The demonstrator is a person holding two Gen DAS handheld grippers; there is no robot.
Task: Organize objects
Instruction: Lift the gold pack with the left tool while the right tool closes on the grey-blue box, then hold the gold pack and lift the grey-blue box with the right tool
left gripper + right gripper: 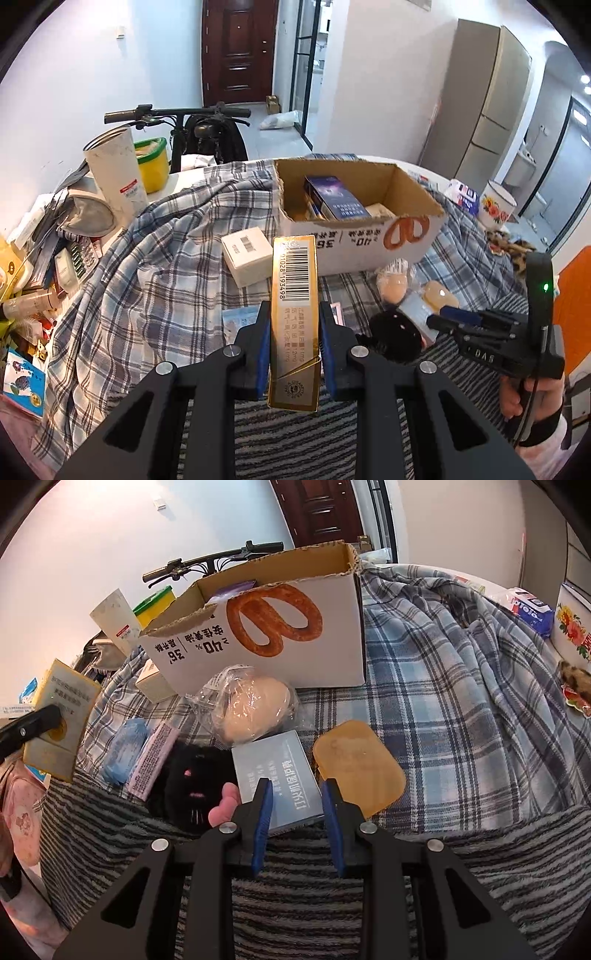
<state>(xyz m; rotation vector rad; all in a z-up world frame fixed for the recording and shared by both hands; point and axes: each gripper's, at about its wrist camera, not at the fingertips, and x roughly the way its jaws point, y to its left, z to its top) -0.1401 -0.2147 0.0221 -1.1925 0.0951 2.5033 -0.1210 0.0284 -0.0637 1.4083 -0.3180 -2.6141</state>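
Pinching the gold carton (294,321), left gripper (294,314) reveals its barcode; right gripper (297,794) straddles a grey-blue packet (280,782).

gold carton (294,317) | blue-white plaid cloth (166,258) | grey-striped blanket (295,897) | blue-padded claw (291,341)

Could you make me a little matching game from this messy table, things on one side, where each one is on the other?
Things:
1. gold box
2. dark blue box
3. small white box
4. grey-blue flat box

Places:
A. inside the cardboard box
B. between the right hand-held gripper fingers
C. clamped in the left hand-held gripper
D. on the plaid cloth beside the cardboard box

Pairs: 1-C, 2-A, 3-D, 4-B
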